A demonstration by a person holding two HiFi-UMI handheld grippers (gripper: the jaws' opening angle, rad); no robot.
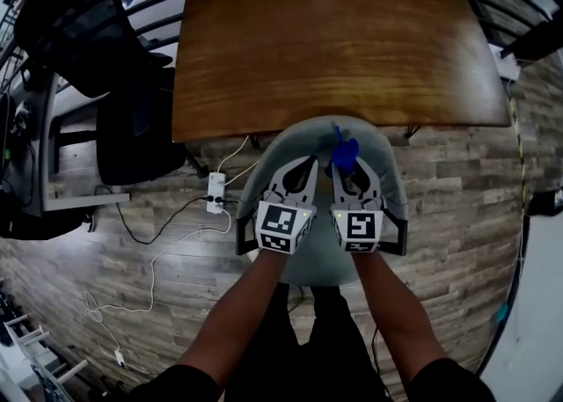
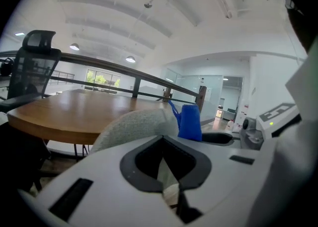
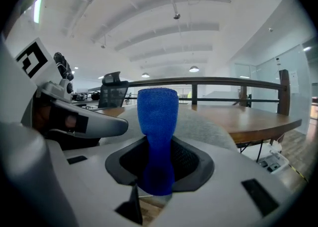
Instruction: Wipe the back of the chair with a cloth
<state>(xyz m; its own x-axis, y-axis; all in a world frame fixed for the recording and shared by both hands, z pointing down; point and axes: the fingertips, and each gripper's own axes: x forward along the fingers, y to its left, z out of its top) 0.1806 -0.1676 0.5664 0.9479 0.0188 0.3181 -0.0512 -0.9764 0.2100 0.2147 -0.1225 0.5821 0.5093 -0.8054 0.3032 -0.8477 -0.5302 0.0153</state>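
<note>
over the grey chair (image 1: 392, 182), which is standing just beside the wooden tabletop (image 1: 334, 40), both claws are being held side by side. the right claw (image 1: 341, 171) is pinching a blue cloth (image 1: 344, 153), and the cloth is sticking up out of its jaws near the top edge of the chair's back. the left claw (image 1: 308, 165) is sitting closed, jaws together with nothing between them.

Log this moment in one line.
right gripper: shut on blue cloth | left gripper: shut, empty | both above grey chair back | chair tucked at wooden table | cloth-chair contact: cannot tell
</note>
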